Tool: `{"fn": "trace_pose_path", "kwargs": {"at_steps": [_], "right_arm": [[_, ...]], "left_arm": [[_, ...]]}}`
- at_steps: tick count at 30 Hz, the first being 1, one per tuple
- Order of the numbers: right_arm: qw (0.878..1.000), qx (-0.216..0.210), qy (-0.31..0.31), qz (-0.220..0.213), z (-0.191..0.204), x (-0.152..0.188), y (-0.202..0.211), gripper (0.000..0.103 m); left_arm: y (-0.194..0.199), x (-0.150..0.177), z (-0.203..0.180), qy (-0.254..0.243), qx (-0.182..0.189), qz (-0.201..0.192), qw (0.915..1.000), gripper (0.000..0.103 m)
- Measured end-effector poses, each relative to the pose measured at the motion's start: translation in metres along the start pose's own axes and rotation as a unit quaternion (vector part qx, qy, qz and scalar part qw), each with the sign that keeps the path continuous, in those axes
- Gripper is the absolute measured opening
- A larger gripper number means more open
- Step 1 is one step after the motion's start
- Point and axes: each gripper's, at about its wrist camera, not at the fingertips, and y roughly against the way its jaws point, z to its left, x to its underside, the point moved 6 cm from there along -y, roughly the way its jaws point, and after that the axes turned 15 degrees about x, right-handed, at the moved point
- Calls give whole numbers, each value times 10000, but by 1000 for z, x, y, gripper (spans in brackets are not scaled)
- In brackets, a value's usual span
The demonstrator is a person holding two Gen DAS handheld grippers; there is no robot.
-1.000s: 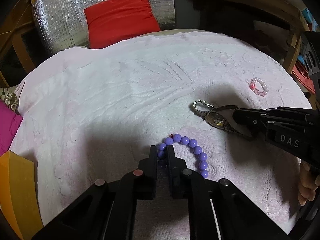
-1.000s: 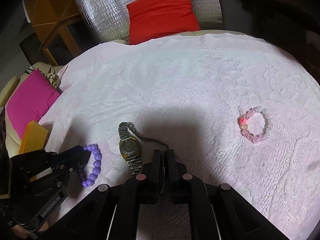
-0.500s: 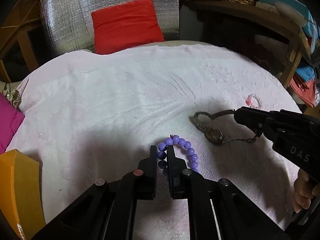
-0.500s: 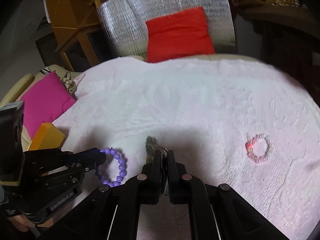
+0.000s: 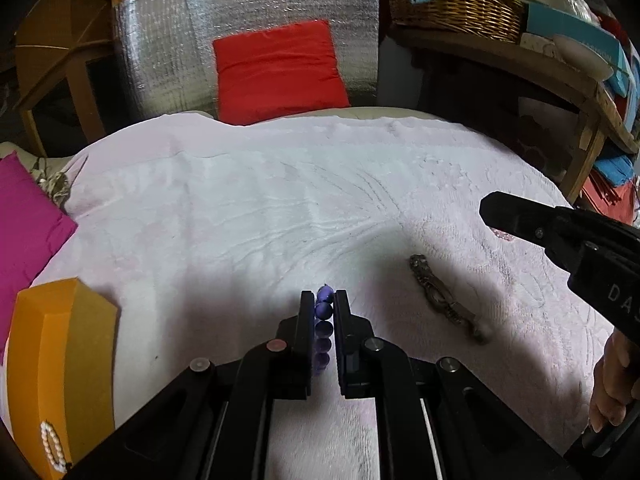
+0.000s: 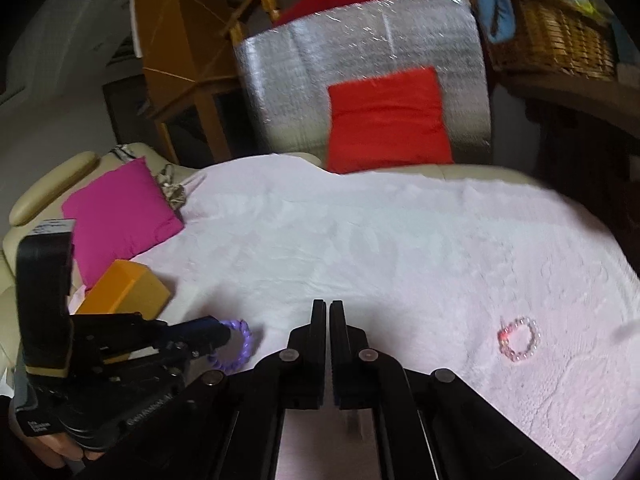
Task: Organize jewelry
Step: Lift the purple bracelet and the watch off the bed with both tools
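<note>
My left gripper [image 5: 324, 300] is shut on a purple bead bracelet [image 5: 323, 320] and holds it above the pale pink towel [image 5: 248, 216]; the bracelet also shows in the right wrist view [image 6: 236, 344], hanging from the left gripper [image 6: 224, 334]. A metal wristwatch [image 5: 444, 300] lies on the towel, right of my left gripper. My right gripper [image 6: 328, 308] is shut with nothing between its fingers; in the left wrist view it [image 5: 486, 206] hangs above the towel, apart from the watch. A pink bead bracelet [image 6: 518, 340] lies at the right.
An orange box [image 5: 60, 364] with a white pearl bracelet [image 5: 50, 444] on it stands at the left. A magenta cushion [image 6: 116, 216] lies left, a red cushion [image 5: 276, 70] and silver foil panel [image 5: 248, 36] at the back, a wicker basket [image 5: 452, 4] on a shelf.
The watch has dropped from my right gripper onto the towel, and that gripper has risen. My left gripper has lifted the purple bracelet off the towel.
</note>
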Motion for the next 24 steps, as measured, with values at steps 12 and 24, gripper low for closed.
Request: {"fn": "trace_pose_path", "kwargs": {"at_steps": [12, 24], "right_arm": [[9902, 4, -554, 1282, -48, 29, -43, 4], [9876, -146, 74, 1560, -11, 65, -69, 53]], "left_arm": [[-9, 11, 15, 195, -37, 160, 9997, 9], [-14, 8, 12, 100, -31, 198, 9997, 10]]}}
